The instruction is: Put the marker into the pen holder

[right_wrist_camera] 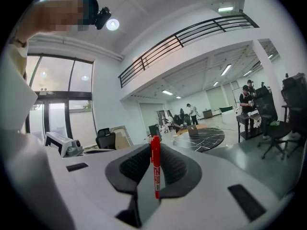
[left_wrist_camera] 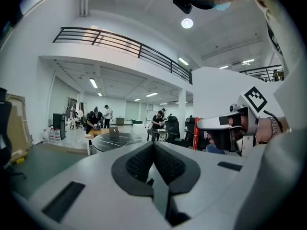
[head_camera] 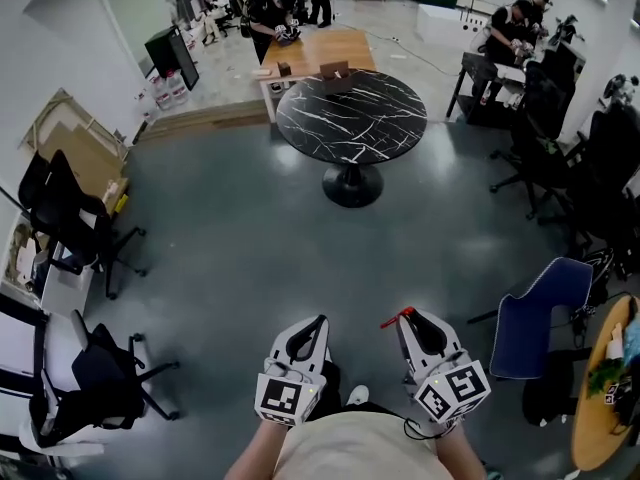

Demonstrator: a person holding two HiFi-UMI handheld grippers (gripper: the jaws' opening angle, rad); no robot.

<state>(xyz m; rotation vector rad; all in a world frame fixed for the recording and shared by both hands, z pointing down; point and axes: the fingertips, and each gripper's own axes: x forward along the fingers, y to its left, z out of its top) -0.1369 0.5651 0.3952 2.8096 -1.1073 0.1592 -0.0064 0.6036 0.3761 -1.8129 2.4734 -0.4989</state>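
Close against the person's body, both grippers are held side by side above the grey floor [head_camera: 250, 238]. The right gripper [head_camera: 404, 320] has its jaws pinched on a red marker [right_wrist_camera: 155, 169], which stands upright between the pads with one end poking out past the tips. The left gripper [head_camera: 318, 324] holds nothing, its jaws pressed together. Far ahead stands a round black marble table [head_camera: 350, 118], well apart from both grippers. A blue chair [head_camera: 540, 318] sits near on the right.
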